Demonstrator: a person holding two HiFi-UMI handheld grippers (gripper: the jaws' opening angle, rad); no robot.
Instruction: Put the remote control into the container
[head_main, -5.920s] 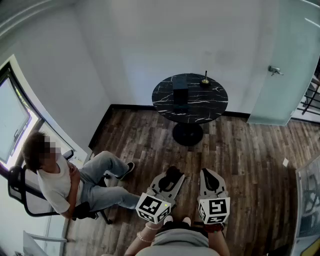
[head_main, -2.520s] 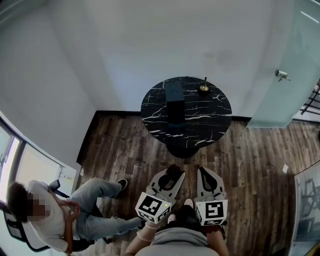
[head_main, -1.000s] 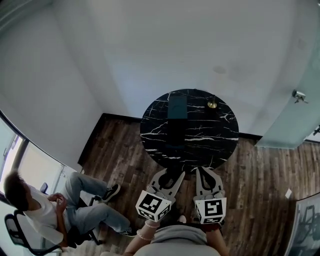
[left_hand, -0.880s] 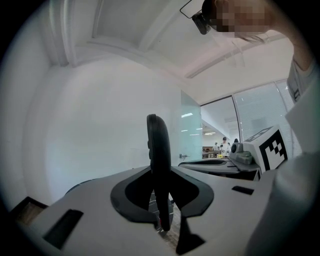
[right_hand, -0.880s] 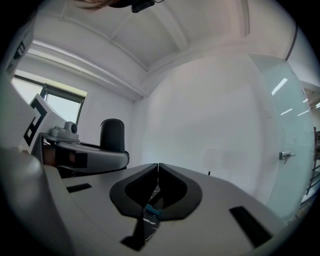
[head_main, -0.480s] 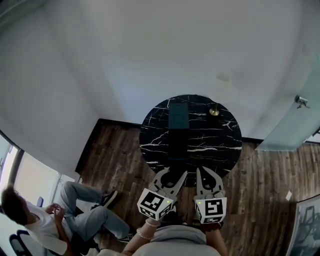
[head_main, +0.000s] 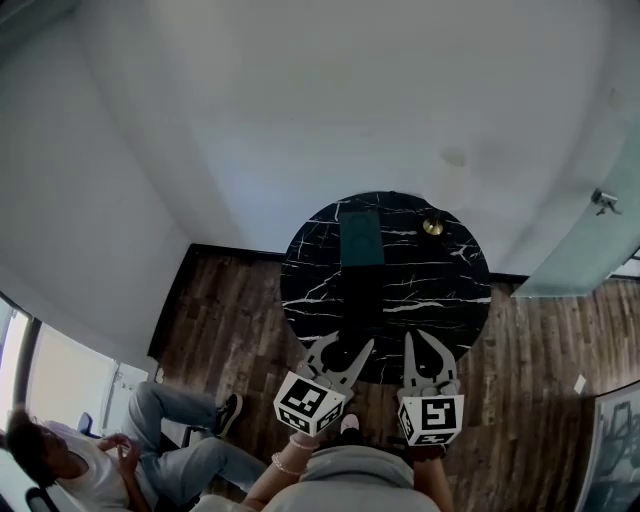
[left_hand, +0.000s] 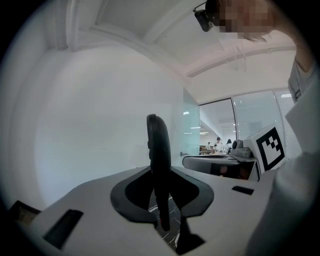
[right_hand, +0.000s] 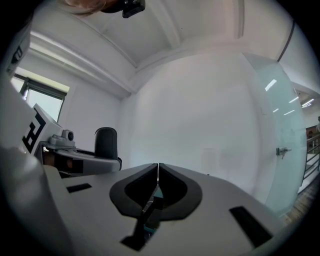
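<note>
Now left gripper (head_main: 345, 347) jaws part-closed, clamped on the remote control (left_hand: 158, 150), which stands edge-on and upright between them. Right gripper (right_hand: 158, 172) jaws pressed together, nothing in them. Change: the round black tabletop (head_main: 420, 290) was well off across the floor seconds ago; now its near edge lies right under both jaw tips. Container (head_main: 360, 238), a dark teal box, sits toward the far side, left of a small brass piece (head_main: 432, 226). Remote not in yet. Likely next: reach across, lower it in.
</note>
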